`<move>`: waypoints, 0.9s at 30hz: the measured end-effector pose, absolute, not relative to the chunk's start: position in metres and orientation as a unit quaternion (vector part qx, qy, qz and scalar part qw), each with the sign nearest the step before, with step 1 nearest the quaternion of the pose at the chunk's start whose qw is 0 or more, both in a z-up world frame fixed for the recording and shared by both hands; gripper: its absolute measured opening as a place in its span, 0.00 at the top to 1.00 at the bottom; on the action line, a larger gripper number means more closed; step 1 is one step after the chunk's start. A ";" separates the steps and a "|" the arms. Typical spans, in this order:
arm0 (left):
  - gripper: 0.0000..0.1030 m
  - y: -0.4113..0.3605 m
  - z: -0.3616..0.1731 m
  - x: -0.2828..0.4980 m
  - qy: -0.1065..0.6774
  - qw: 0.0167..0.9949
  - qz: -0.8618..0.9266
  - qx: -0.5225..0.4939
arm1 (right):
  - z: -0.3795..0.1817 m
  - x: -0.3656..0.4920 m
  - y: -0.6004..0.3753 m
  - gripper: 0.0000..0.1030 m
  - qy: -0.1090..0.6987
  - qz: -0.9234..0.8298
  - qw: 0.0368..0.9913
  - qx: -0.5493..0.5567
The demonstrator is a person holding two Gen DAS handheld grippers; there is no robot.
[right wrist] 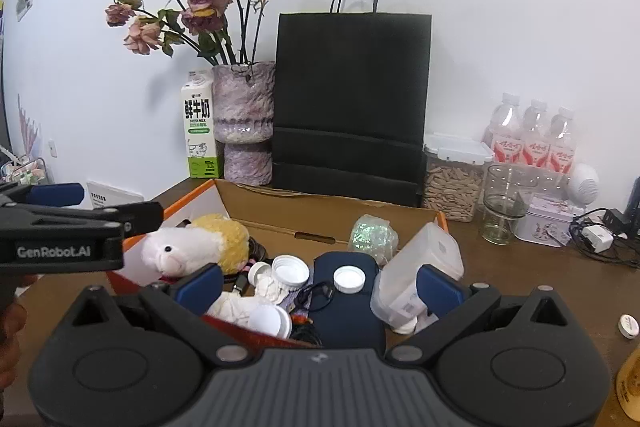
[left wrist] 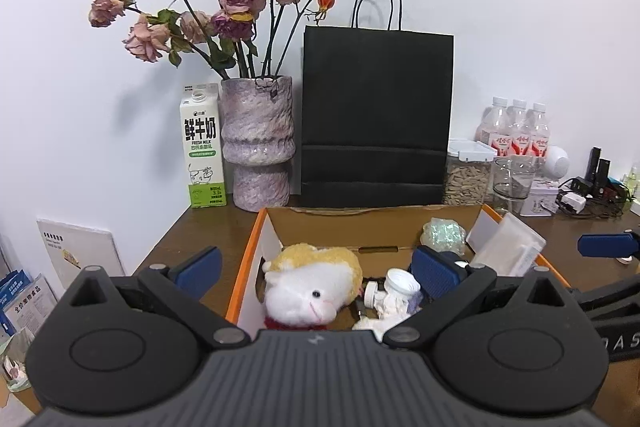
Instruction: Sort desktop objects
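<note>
An open cardboard box (left wrist: pixel 340 217) (right wrist: pixel 280 205) with orange edges sits on the brown desk. Inside lie a white and yellow plush toy (left wrist: pixel 312 287) (right wrist: pixel 192 245), white jar lids (right wrist: pixel 349 279), a white figurine (left wrist: pixel 394 297), a dark blue pouch (right wrist: pixel 344 307), a glittery green lump (left wrist: pixel 444 233) (right wrist: pixel 372 233) and a clear plastic container (right wrist: pixel 420 275). My left gripper (left wrist: pixel 316 267) is open and empty above the box's near left part. My right gripper (right wrist: pixel 320 287) is open and empty above the box's near edge. The left gripper also shows in the right wrist view (right wrist: pixel 56 195).
Behind the box stand a milk carton (left wrist: pixel 203 147), a vase of dried roses (left wrist: pixel 258 147), a black paper bag (left wrist: pixel 376 119), a seed jar (right wrist: pixel 454 187), pink bottles (right wrist: pixel 532 139) and a glass (right wrist: pixel 500 211). Cables and a charger (right wrist: pixel 600 237) lie at right.
</note>
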State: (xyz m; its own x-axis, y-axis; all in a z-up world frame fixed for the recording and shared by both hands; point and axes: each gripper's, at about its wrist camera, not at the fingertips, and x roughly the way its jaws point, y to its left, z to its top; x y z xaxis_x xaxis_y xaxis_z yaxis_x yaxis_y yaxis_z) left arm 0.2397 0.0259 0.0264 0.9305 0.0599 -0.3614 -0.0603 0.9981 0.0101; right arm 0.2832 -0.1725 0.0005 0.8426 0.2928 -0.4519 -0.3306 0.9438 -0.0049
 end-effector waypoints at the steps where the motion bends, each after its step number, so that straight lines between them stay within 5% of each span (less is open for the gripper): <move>1: 0.00 0.027 0.027 0.235 0.185 0.982 0.030 -0.001 | 0.001 0.278 -0.173 0.00 0.228 0.161 0.959 -0.041; 27: 0.00 0.014 -0.011 0.099 0.250 0.968 -0.011 -0.011 | -0.022 0.132 -0.186 0.00 0.250 0.165 0.954 -0.023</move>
State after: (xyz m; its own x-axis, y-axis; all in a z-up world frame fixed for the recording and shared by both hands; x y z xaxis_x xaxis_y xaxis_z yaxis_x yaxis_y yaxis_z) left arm 0.0989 0.0138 -0.0115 0.8746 -0.0262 -0.4842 0.0148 0.9995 -0.0274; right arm 0.1316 -0.1864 -0.0223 0.8203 0.3026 -0.4854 -0.3259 0.9446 0.0382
